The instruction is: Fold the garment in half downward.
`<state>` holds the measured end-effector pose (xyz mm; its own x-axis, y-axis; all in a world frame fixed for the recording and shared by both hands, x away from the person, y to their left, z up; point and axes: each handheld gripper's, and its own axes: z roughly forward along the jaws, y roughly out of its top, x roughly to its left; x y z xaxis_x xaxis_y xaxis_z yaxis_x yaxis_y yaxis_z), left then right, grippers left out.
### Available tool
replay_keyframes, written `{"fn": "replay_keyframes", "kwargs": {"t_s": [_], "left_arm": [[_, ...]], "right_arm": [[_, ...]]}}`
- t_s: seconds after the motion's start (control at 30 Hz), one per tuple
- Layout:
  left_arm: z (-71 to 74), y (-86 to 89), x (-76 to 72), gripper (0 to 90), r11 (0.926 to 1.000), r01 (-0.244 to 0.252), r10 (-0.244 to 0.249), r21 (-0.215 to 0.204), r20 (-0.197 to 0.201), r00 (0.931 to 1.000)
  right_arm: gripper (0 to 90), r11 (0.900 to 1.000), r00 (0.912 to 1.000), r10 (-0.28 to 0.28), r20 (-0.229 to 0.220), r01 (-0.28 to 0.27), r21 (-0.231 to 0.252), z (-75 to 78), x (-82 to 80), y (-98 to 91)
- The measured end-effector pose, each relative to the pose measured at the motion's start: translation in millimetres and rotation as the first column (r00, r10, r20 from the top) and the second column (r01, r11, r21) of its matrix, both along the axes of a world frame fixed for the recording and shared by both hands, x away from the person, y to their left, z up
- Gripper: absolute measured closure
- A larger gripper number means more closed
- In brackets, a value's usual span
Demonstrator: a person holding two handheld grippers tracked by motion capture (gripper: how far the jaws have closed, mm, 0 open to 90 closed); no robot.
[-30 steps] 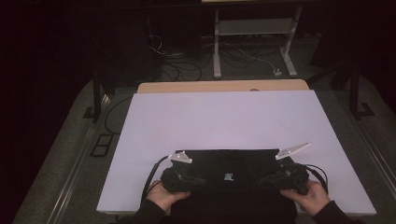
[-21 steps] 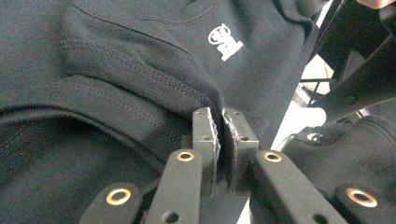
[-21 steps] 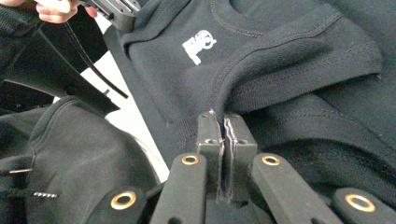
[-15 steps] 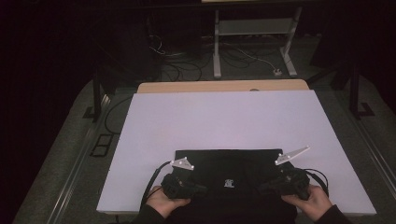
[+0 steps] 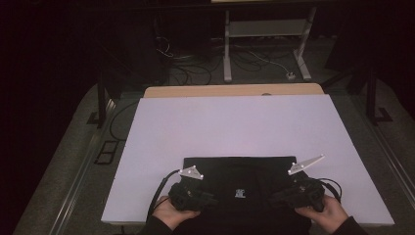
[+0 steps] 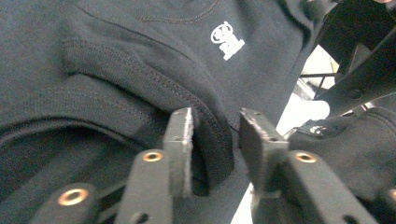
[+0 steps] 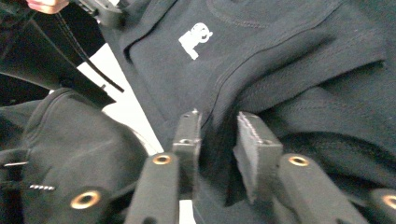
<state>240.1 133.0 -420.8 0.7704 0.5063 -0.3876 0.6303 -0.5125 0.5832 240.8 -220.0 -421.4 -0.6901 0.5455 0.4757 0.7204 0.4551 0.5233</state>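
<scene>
Lying folded at the near edge of the white table [image 5: 230, 127], black garment [image 5: 240, 171], white logo [image 5: 239, 193] up, a fold slack between the just-opened jaws of the left gripper [image 6: 215, 135] and likewise the right gripper [image 7: 218, 135], both released.

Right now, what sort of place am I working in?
Probably a lab or recording workspace: a white-topped table holding a black garment, loose cables across the carpeted floor, a metal stand behind, dark surroundings.
</scene>
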Motion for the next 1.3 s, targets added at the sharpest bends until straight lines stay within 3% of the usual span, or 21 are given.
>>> {"fn": "replay_keyframes", "kwargs": {"t_s": [0.17, 0.47, 0.57, 0.83, 0.93, 1.2, 1.3], "left_arm": [[5.3, -0.5, -3.9, 42.6, 1.0, -0.008, 0.008, 0.002, 0.063, 0.998], [9.7, 3.5, -1.7, 24.7, 0.9985, -0.029, 0.032, -0.047, 0.071, 0.9969], [11.3, 3.4, -0.2, 19.1, 0.9978, -0.008, 0.012, -0.065, 0.06, 0.9981], [15.0, 3.4, 6.0, 0.0, 0.9986, -0.018, 0.022, -0.051, 0.081, 0.9965], [16.9, 3.7, 7.8, 0.0, 0.9988, -0.011, 0.016, -0.047, 0.101, 0.9947], [28.1, 7.9, 12.2, 0.0, 0.9991, -0.002, 0.009, -0.042, 0.153, 0.9882], [31.6, 11.5, 15.0, 0.0, 0.9997, 0.0, 0.004, -0.022, 0.17, 0.9854]], "right_arm": [[50.9, 0.9998, 0.9992, -0.021, 0.032, 0.021, 0.001, 3.7, -2.2, -1.1], [29.3, 0.9994, 0.9956, -0.031, 0.088, 0.03, 0.015, 11.2, -5.0, -2.7], [23.7, 0.9992, 0.9945, -0.038, 0.097, 0.037, 0.018, 13.8, -4.5, -4.1], [6.8, 0.9981, 0.9892, -0.059, 0.134, 0.055, 0.029, 23.8, -1.3, -7.6], [0.5, 0.9983, 0.9868, -0.058, 0.152, 0.055, 0.021, 26.3, 0.3, -8.2], [0.0, 0.9984, 0.9821, -0.049, 0.182, 0.044, 0.034, 38.2, 4.5, -13.4], [0.0, 0.9981, 0.9806, -0.055, 0.188, 0.048, 0.038, 42.5, 6.5, -16.8]]}}
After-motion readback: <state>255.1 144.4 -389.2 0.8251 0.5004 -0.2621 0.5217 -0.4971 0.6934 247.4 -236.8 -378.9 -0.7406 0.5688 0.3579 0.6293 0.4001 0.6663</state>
